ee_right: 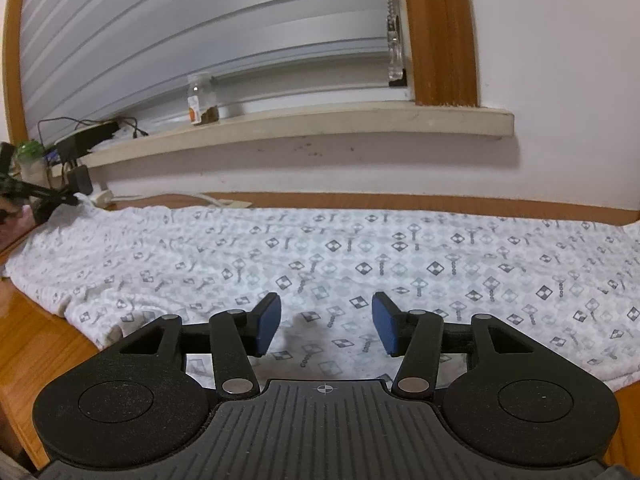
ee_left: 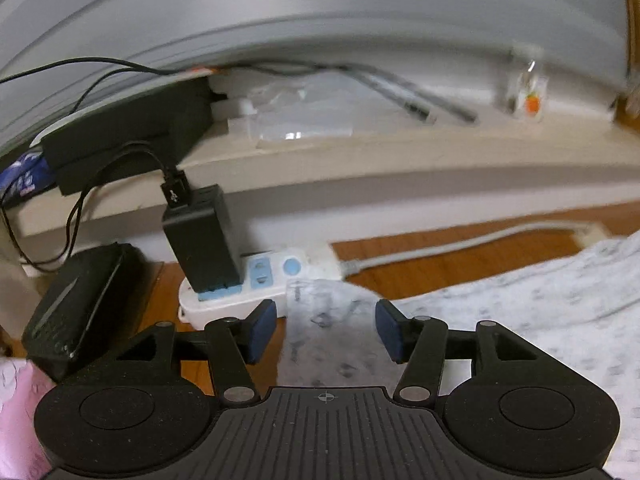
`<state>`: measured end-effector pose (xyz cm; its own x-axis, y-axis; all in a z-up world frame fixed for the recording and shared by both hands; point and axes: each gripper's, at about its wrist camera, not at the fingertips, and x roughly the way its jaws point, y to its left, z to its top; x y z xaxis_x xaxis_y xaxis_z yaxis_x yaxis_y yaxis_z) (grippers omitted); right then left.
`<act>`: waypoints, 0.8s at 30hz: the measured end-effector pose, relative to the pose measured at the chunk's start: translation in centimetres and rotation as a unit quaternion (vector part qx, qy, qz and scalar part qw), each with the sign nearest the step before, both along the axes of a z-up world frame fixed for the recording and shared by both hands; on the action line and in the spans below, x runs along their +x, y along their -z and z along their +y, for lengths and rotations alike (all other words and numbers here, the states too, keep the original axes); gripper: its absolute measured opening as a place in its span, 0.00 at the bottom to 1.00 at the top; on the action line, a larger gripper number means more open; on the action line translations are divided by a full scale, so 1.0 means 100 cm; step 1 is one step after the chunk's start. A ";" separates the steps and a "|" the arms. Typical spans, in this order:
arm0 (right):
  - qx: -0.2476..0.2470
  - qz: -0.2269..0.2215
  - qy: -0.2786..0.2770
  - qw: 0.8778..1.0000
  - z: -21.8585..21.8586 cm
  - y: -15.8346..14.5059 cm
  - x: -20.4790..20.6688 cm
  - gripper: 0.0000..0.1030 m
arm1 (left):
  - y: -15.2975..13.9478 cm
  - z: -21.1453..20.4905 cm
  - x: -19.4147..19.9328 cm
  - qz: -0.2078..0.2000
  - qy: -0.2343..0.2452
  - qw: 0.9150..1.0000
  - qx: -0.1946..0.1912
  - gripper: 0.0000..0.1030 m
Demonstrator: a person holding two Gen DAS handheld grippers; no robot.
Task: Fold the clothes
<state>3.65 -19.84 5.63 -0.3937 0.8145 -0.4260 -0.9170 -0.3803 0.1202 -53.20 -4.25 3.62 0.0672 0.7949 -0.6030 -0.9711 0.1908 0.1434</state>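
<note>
White garment (ee_right: 320,264) with grey diamond print; blue-padded claws (ee_right: 326,326).

A home room: window sill (ee_right: 304,130) under blinds (ee_right: 200,40), power strip (ee_left: 256,284), wooden floor (ee_right: 36,344).

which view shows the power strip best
The left wrist view: the power strip sits close, its blue sockets and a black charger plugged in. The right wrist view shows it only small and far off at the left edge.

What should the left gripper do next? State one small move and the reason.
Probably ease the left gripper forward and close on the white patterned cloth's corner: its blue pads stand apart, fabric lies between them untouched.
</note>
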 end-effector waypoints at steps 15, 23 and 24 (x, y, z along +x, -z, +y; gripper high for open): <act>-0.003 0.002 -0.003 1.000 0.000 -0.001 0.001 0.50 | -0.001 -0.015 0.003 0.010 -0.040 0.997 0.058 0.47; -0.002 0.005 -0.004 1.000 0.000 -0.002 0.001 0.50 | -0.025 -0.013 0.096 -0.032 0.107 0.992 0.052 0.47; -0.001 0.005 -0.004 1.000 -0.001 -0.002 0.001 0.50 | -0.024 -0.009 0.113 -0.042 0.133 0.989 0.042 0.47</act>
<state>3.77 -19.89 5.85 -0.4045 0.8104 -0.4238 -0.9127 -0.3873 0.1305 -41.95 -5.14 6.07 0.3276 0.7897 -0.5188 -0.8978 0.4313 0.0896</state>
